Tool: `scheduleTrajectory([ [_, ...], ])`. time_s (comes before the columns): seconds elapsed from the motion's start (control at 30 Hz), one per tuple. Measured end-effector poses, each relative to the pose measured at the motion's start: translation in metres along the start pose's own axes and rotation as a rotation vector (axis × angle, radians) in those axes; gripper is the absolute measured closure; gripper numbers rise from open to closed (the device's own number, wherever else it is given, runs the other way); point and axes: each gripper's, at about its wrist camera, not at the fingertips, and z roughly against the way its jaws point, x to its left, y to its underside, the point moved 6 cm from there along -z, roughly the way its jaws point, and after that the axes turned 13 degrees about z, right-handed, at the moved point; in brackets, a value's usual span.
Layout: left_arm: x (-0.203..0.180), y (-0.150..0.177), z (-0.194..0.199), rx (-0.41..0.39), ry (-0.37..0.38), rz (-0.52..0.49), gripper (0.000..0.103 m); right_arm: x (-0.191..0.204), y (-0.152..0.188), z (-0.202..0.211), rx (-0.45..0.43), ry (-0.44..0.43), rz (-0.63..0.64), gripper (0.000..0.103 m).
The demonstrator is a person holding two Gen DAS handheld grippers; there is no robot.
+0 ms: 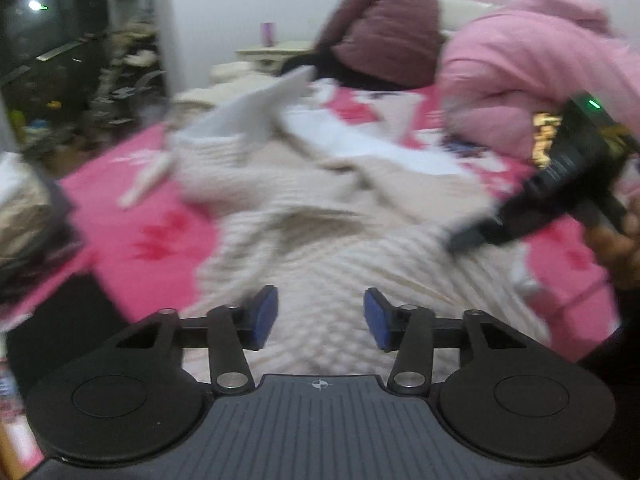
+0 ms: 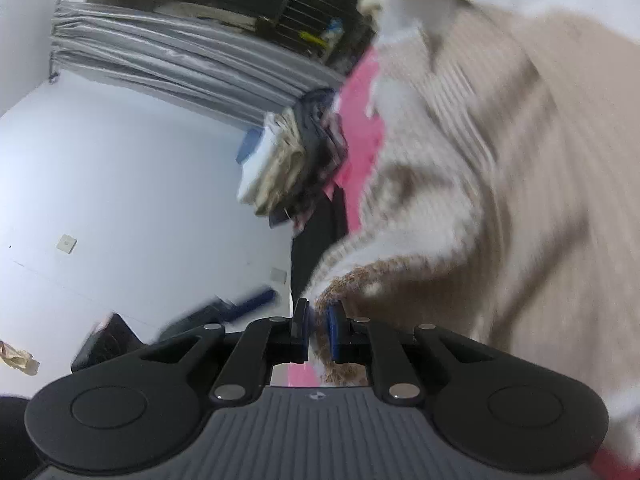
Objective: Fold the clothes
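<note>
Cream ribbed-knit sweater (image 1: pixel 320 240) lies rumpled across the pink bedspread (image 1: pixel 132 216), its white collar end toward a seated person (image 1: pixel 384 28). Left gripper (image 1: pixel 320 316) hangs above the knit, blue pads apart, nothing between them. Right gripper (image 2: pixel 318 332) is pinched nearly closed on the sweater's edge — the cloth runs up from it. Folded clothes (image 2: pixel 288 164) are stacked at the bed's edge.
</note>
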Motion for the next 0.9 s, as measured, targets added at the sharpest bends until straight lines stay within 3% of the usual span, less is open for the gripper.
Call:
scheduleTrajectory([
  [0.1, -0.014, -0.003, -0.018, 0.026, 0.084, 0.040, 0.045, 0.004, -0.009, -0.014, 0.012, -0.006, 0.019, 0.091],
  [0.37, -0.013, 0.000, -0.038, 0.069, 0.056, 0.105, 0.043, 0.008, -0.007, -0.043, 0.048, -0.089, -0.027, 0.091],
  [0.57, -0.026, 0.006, -0.041, 0.048, -0.004, -0.016, 0.043, -0.007, 0.002, -0.040, 0.048, -0.134, -0.127, 0.091],
  [0.73, -0.038, 0.008, -0.036, -0.011, -0.069, -0.198, 0.042, -0.020, 0.010, -0.030, 0.050, -0.120, -0.169, 0.091],
  [0.9, -0.049, 0.017, -0.047, 0.011, -0.069, -0.328, 0.032, -0.027, 0.022, -0.028, 0.080, -0.115, -0.182, 0.091],
])
